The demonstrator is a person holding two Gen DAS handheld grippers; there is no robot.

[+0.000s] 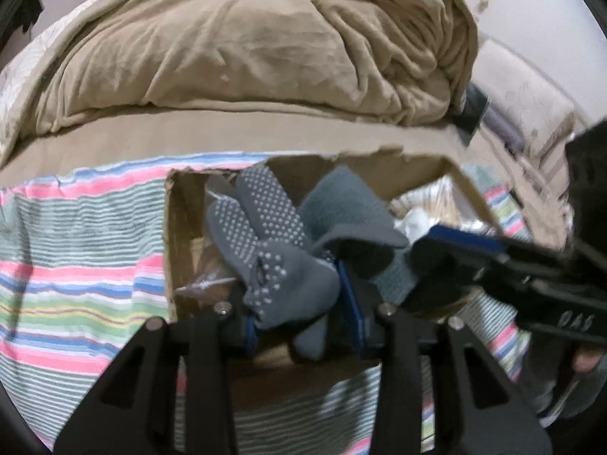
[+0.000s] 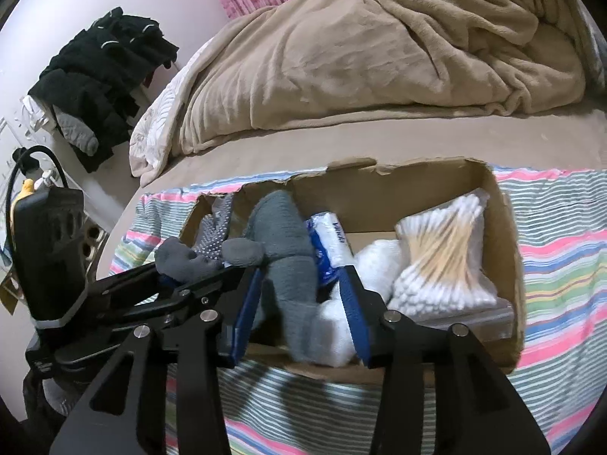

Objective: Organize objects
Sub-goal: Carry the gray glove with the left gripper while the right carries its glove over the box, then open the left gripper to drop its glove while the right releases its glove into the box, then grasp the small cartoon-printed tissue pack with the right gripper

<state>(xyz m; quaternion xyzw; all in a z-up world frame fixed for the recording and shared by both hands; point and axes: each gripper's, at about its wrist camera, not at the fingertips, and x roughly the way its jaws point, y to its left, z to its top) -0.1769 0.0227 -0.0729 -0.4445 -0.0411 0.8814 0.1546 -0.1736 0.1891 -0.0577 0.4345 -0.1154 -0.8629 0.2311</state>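
**Both grippers over the cardboard box, grey socks between the pads**

Your left gripper [image 1: 299, 314] sits at the near edge of the cardboard box [image 2: 508, 204], its blue pads parted, with the dotted grey sock [image 1: 265, 227] bunched between them — whether the pads actually press the fabric, you cannot tell from the left wrist view. The sock's dotted sole rises over the box's left end, against the torn back wall.

Your right gripper [image 2: 299, 295] is also parted, straddling the plain grey sock [image 2: 288, 235], which stands on end inside the box; the left pad touches it, the right pad stands off it against the white cloth [image 2: 341, 326]. A firm grip is not evident.

Further right in the box lie a blue-and-white tissue pack [image 2: 330, 242] and a clear bag of cotton swabs [image 2: 444, 258], side by side — the swabs against the right wall.

The box rests on a striped sheet [image 1: 76, 265], with a rumpled tan blanket [image 1: 227, 45] behind it and dark clothing [image 2: 102, 76] heaped off to the left.
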